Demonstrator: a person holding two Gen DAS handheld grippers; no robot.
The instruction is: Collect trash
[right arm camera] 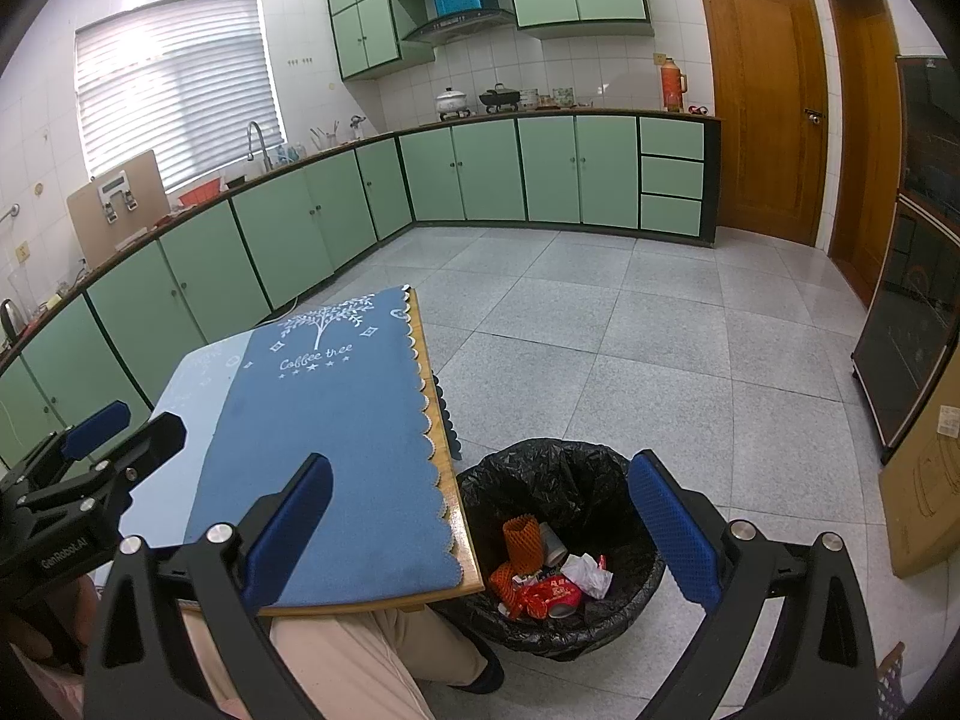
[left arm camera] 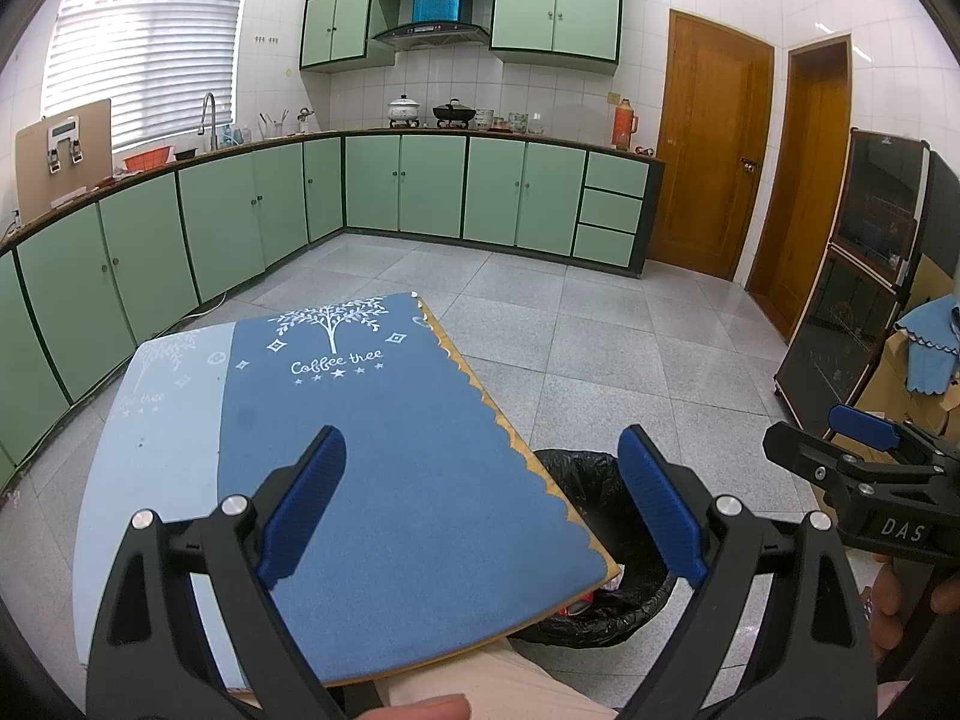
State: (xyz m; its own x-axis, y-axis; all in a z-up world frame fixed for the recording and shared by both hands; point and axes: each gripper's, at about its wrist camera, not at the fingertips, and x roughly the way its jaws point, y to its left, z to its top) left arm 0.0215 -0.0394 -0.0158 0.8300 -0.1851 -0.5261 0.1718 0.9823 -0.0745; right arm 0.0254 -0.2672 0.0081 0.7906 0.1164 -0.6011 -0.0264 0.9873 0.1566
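On the far left I see the mint-green cabinets [right arm camera: 198,276] with dark trim and small round knobs, smooth and flat-fronted, under a dark counter where a curved steel faucet [right arm camera: 257,147] stands below white slatted blinds.

Nearer, the small table [right arm camera: 474,564] has a wooden edge and a felt-like blue cloth [right arm camera: 336,456] with a scalloped border; a white tree is printed at its far end above the words "Coffee tree" and a row of stars. A paler blue strip lies along its left side. The tabletop is bare of litter.

My left gripper [left arm camera: 480,504] hangs over the near right part of the table with its jaws spread wide and nothing between them; the fingers [left arm camera: 306,498] are black plastic faced with ribbed blue pads. In the right wrist view I read "GenRobot.AI" on its body.

My right gripper [right arm camera: 480,528] is likewise spread wide and empty, straddling the table's edge and the bin. In the left wrist view its housing shows the letters "DAS".

Just right of the table, on the speckled grey floor tiles, stands the round trash bin [right arm camera: 600,468] lined with a crinkled glossy black bag. The trash lies inside: an orange foam net sleeve [right arm camera: 521,540], a crumpled white tissue [right arm camera: 588,576] and a red wrapper [right arm camera: 549,594] whose print is too small to read.

Far right are two varnished wooden doors [right arm camera: 762,102], and nearer, a dark glass-fronted cabinet [right arm camera: 912,324] and a cardboard box [right arm camera: 930,480].
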